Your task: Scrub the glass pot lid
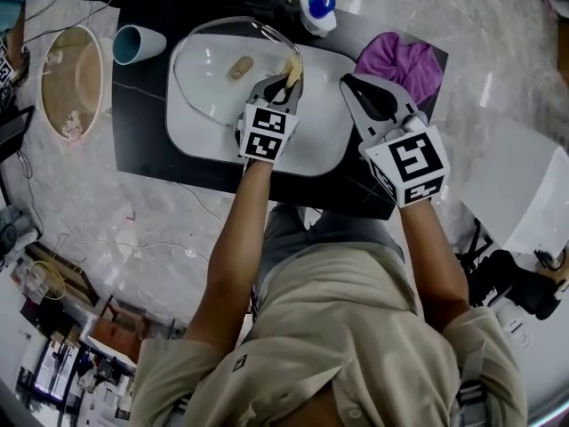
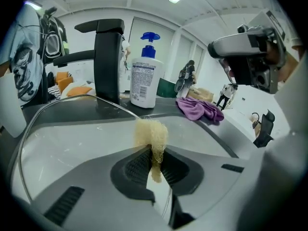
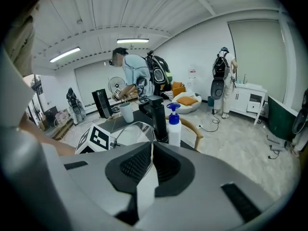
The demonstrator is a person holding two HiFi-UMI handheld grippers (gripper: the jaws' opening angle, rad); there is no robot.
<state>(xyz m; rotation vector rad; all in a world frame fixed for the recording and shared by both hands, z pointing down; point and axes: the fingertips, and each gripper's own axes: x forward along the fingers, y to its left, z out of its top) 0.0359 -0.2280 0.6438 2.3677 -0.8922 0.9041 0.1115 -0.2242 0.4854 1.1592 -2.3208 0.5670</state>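
The glass pot lid (image 1: 206,83), with a wooden knob (image 1: 240,67) at its middle, lies tilted in the white sink (image 1: 324,145). My left gripper (image 1: 289,78) is at the lid's right rim, shut on a pale yellow loofah scrubber (image 2: 151,134) that sticks out past its jaws. In the left gripper view the lid's rim (image 2: 57,105) arcs across the basin ahead. My right gripper (image 1: 352,83) hovers over the sink's right edge, apart from the lid, its jaws shut with nothing between them (image 3: 151,150). The lid (image 3: 137,129) shows ahead of it.
A black faucet (image 2: 107,57) and a blue-capped soap bottle (image 1: 317,9) stand behind the sink on the black counter (image 1: 142,140). A purple cloth (image 1: 400,60) lies at the right, a teal cup (image 1: 135,43) at the left, and a round wooden tray (image 1: 73,83) further left.
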